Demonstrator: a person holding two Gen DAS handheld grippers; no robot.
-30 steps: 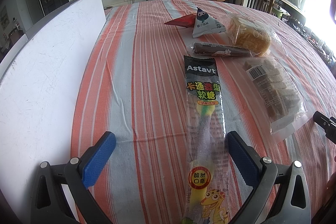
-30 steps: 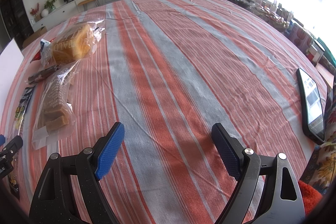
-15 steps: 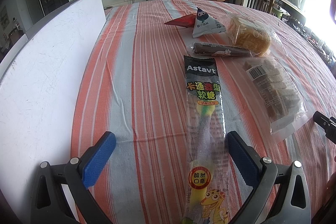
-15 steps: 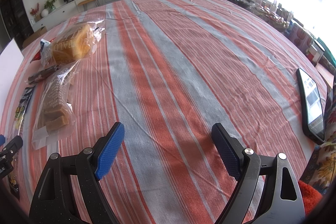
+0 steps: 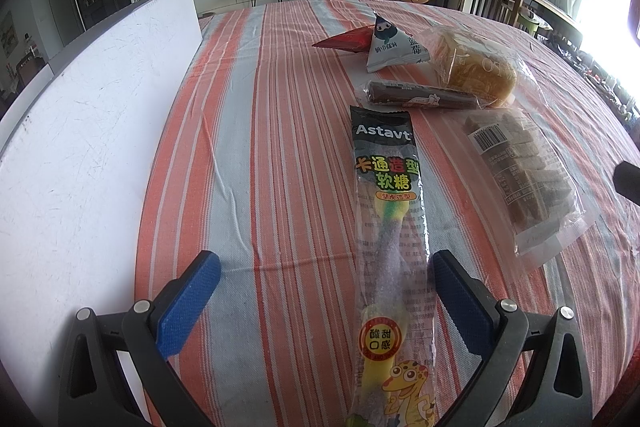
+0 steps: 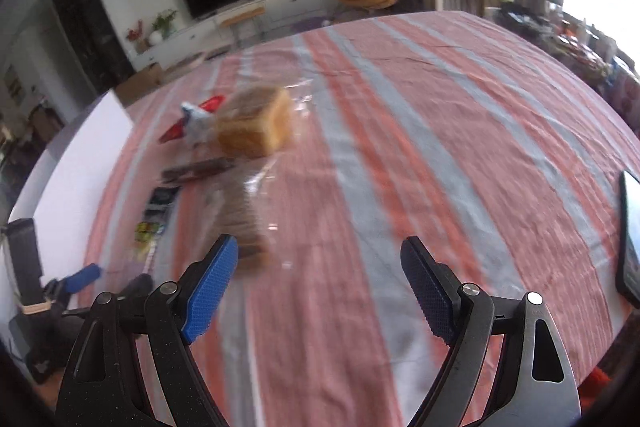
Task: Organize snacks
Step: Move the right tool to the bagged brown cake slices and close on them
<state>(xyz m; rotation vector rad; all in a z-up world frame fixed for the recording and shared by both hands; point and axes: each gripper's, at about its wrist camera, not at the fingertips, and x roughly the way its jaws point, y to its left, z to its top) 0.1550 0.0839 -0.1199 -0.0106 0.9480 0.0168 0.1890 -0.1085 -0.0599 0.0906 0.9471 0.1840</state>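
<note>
Several snacks lie on a striped tablecloth. A long gummy candy packet runs toward me, its near end between the fingers of my open left gripper. Beyond it are a brown sausage stick, a triangular white pouch, a red packet, a bagged bread loaf and a clear bag of brown biscuits. In the blurred right wrist view my right gripper is open and holds nothing, with the biscuit bag just ahead of its left finger and the loaf further off.
A large white board covers the table's left side. A dark phone lies at the right edge. The left gripper shows low at the left of the right wrist view. A TV, cabinet and orange chair stand beyond the table.
The right gripper has swung left and lifted, so the snacks now sit nearer the middle of its blurred view. The left gripper has not moved.
</note>
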